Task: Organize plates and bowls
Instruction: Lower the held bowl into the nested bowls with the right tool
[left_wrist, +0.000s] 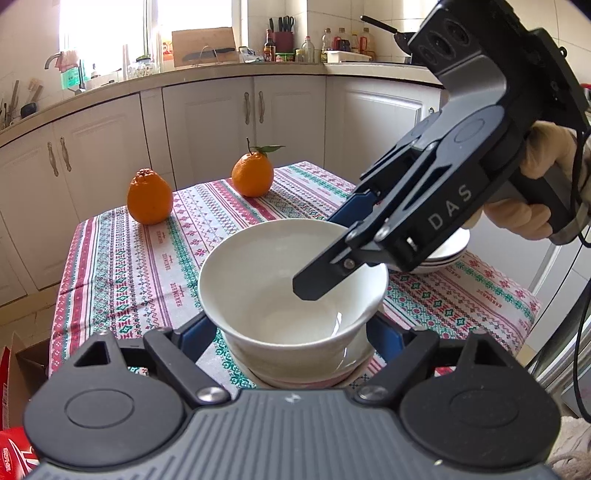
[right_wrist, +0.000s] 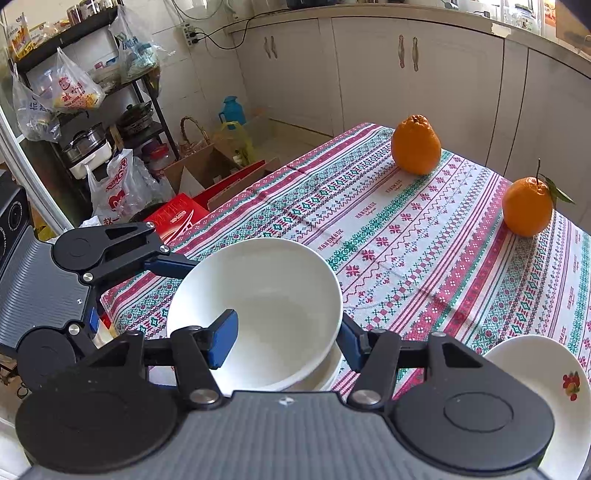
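A white bowl (left_wrist: 291, 295) stands stacked in another white bowl (left_wrist: 354, 363) at the near edge of the patterned tablecloth (left_wrist: 147, 266). My left gripper (left_wrist: 291, 328) is open, its blue pads on either side of the bowl's lower wall. My right gripper (left_wrist: 332, 254) straddles the bowl's rim, one finger inside and one outside, open. In the right wrist view the bowl (right_wrist: 266, 306) sits between the right gripper's (right_wrist: 284, 339) pads, and the left gripper (right_wrist: 140, 280) reaches in from the left. A stack of white plates (left_wrist: 447, 254) lies behind the right gripper; it also shows in the right wrist view (right_wrist: 546, 387).
Two oranges (left_wrist: 149, 197) (left_wrist: 253, 173) sit at the table's far side. Kitchen cabinets (left_wrist: 258, 118) stand behind the table. Boxes and bags (right_wrist: 177, 206) crowd the floor beside the table's left edge, by a shelf rack (right_wrist: 92, 92).
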